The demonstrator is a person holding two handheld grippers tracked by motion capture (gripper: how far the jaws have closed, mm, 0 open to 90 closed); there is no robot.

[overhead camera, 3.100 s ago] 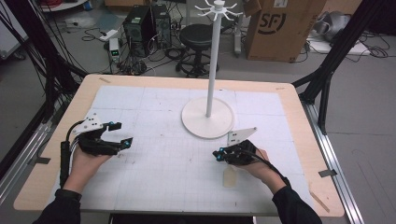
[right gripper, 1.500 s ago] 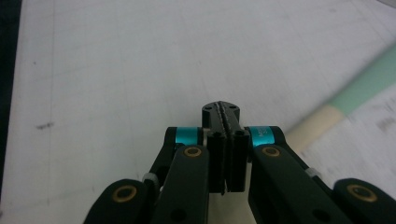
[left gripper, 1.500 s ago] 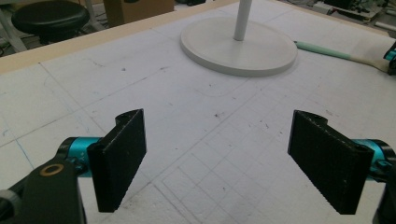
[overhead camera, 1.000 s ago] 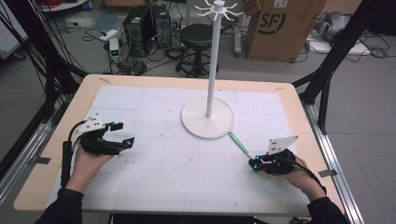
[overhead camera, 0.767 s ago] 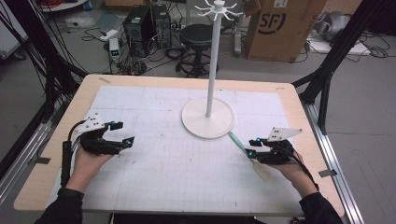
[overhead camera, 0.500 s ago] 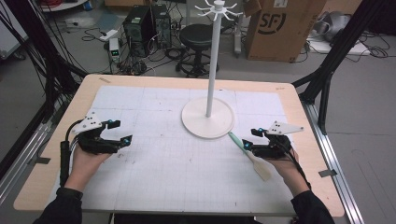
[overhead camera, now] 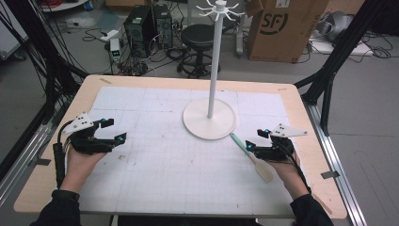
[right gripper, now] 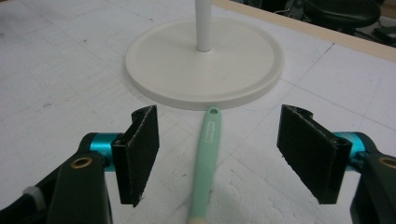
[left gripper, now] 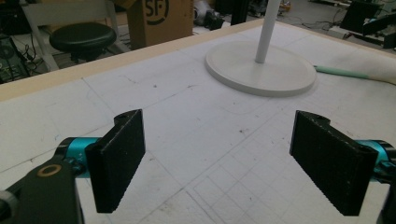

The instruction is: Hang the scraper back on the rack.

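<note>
The right gripper (right gripper: 217, 156) has just opened wide; the long green-handled spatula (right gripper: 205, 158) lies loose between its 2 jaws, pointing at the round white stand base (right gripper: 205, 65).

Spatula (right gripper: 207, 158): the right gripper view cuts it at the bottom edge, so just the green handle with its hang hole is visible there. In the left gripper view its blade end runs off the right edge, pale and smeared.

Stand (overhead camera: 214, 61): both gripper views crop the pole at the top edge; the hooks appear in the high view, too small to count.

Right gripper (overhead camera: 261, 141): in the high view the person's hand and the grey plate cover most of the body.

Both forearms run off the bottom edge in the high view.

Tabletop (overhead camera: 141, 84): the near right corner is cut off there.
</note>
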